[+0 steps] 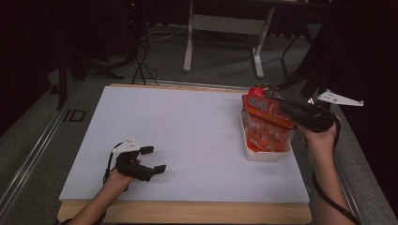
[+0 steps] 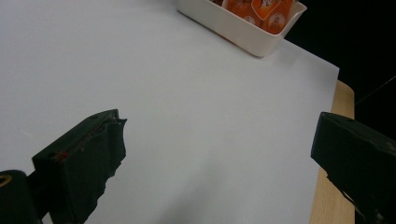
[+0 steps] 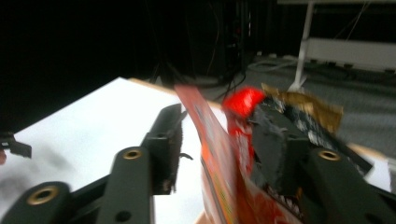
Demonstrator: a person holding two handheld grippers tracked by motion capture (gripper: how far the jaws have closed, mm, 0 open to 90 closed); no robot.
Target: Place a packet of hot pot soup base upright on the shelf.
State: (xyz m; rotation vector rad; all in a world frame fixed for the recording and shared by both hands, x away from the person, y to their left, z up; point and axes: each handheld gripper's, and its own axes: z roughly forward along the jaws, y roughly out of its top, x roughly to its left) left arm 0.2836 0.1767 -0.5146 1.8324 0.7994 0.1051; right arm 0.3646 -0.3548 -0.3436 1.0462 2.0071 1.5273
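The right gripper is up at about 2 o'clock on the bench, held by the person's right hand. It hangs just over a white box that is full of orange snack packs. An orange snack bag sits between its two black jaws. In the right gripper view the jaws stand apart. The bag lies against the jaw on the right side of that view, and there is a gap between the bag and the other jaw. So the gripper is partly open with the bag between the jaws, not squeezed tight. That view is blurry. A red blob and a gold, crinkly wrapper show near the tip of the jaw on the right side.

The left gripper is down at about 7 o'clock, low over the white sheet on the bench, in the person's left hand. Its jaws are wide open and hold nothing. In the left gripper view the white box is far ahead at about 12 o'clock, well apart from this gripper.
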